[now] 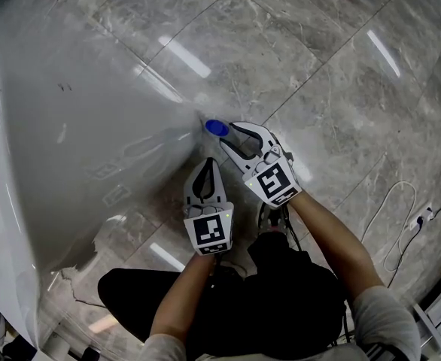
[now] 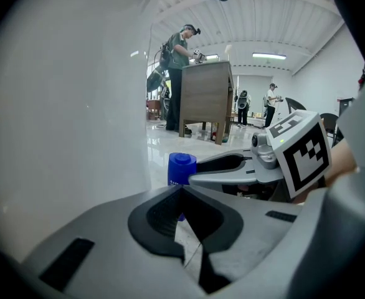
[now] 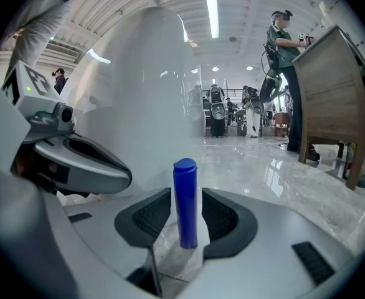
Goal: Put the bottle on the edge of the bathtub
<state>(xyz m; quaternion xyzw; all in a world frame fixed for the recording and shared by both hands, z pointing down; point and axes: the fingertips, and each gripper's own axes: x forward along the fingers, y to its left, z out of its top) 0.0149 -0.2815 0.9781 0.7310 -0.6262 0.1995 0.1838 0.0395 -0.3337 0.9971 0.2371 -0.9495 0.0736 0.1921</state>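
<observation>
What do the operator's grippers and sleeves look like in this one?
Both the left gripper and right gripper are light grey shells with black ribbed pads, each carrying a white cube printed with black square markers. Light grey sleeves cover the upper arms.

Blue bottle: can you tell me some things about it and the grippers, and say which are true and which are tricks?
1. The blue bottle stands upright on the marble floor. True.
2. The bottle is already up on the bathtub's edge. False: it is down on the floor, beside the white bathtub.
3. The left gripper has its jaws shut with nothing between them. True.
4. The right gripper is far away from the bottle. False: its jaws are open and the bottle stands between them, with a little gap on each side.
5. The bottle lies on its side. False: it stands with its cap on top.
</observation>
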